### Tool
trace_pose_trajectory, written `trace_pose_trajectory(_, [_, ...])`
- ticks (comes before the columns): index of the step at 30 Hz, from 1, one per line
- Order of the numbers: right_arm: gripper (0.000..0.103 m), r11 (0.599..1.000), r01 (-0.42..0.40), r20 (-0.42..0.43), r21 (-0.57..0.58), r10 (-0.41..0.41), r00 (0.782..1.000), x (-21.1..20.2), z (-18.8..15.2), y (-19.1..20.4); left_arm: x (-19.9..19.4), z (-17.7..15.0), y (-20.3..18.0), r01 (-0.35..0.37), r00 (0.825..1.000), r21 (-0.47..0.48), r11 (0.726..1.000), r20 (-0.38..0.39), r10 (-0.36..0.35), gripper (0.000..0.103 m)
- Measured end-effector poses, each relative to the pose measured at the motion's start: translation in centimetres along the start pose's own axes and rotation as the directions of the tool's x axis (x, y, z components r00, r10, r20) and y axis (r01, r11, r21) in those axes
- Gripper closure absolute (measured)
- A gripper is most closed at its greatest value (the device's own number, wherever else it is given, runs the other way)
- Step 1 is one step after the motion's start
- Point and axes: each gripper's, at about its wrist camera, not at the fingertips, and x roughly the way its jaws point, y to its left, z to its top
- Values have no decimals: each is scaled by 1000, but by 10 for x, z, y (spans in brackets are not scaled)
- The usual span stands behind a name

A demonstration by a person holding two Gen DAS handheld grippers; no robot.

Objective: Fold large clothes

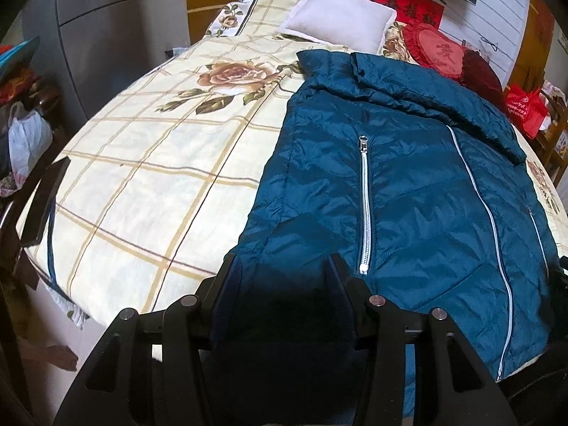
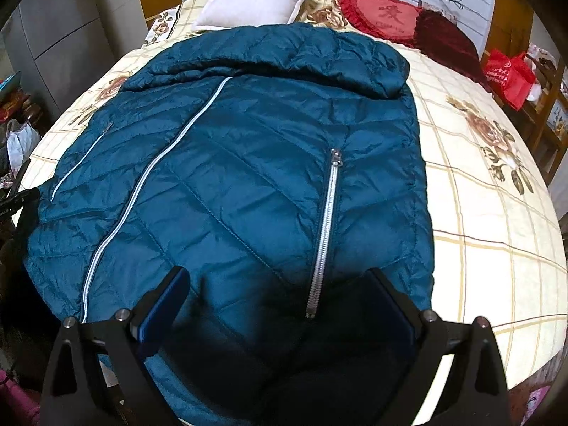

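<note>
One jacket [image 1: 408,184] lies flat on the right part of the bed [image 1: 149,177] in the left wrist view, with three silver zippers showing, one white pillow [image 1: 337,17] and two red cushions far off. The left gripper [image 1: 282,266] has its fingers [image 1: 227,273] spread wide over the jacket's near hem, gripping nothing.

One jacket [image 2: 248,163] fills the right wrist view, three zippers again. The right gripper [image 2: 277,280] has fingers [image 2: 177,284] wide apart above the hem, empty.

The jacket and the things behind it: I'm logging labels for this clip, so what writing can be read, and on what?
Jacket: no text shows.
Heart cushion: one stitched Chinese character, too soft to read surely.
Red wall banner: dark Chinese characters, blurred.
Red bag: white print, too small to read.
</note>
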Motion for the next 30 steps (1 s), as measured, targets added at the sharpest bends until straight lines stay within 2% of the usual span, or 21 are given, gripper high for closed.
trace_pose_trajectory(8, [3, 998, -8, -2, 58, 9, 1000, -9, -8, -15, -7, -4, 23, 91, 995, -43, 995, -38, -92, 35])
trace_pose_trajectory(13, [3, 995, 34, -10, 93, -33, 999, -20, -18, -36, -4, -8, 41, 139, 984, -95, 986, -95, -148, 35])
trace_pose_trajectory(19, [3, 984, 63, -40, 165, -57, 998, -26, -33, -65, 4, -11, 53, 158, 978, -141, 977, -116, -175, 34])
trace_pose_trajectory(23, [3, 977, 36, -63, 211, -23, 998, -20, -41, -78, 12, -11, 56, 190, 965, -191, 963, -143, -218, 33])
trace_pose_trajectory(26, [3, 975, 20, -62, 222, -6, 998, -19, -45, -81, 14, -12, 53, 183, 967, -178, 967, -146, -210, 33])
trace_pose_trajectory(30, [3, 960, -88, -75, 264, 111, 991, -10, -50, -80, 15, -15, 48, 188, 965, -164, 968, -153, -214, 32])
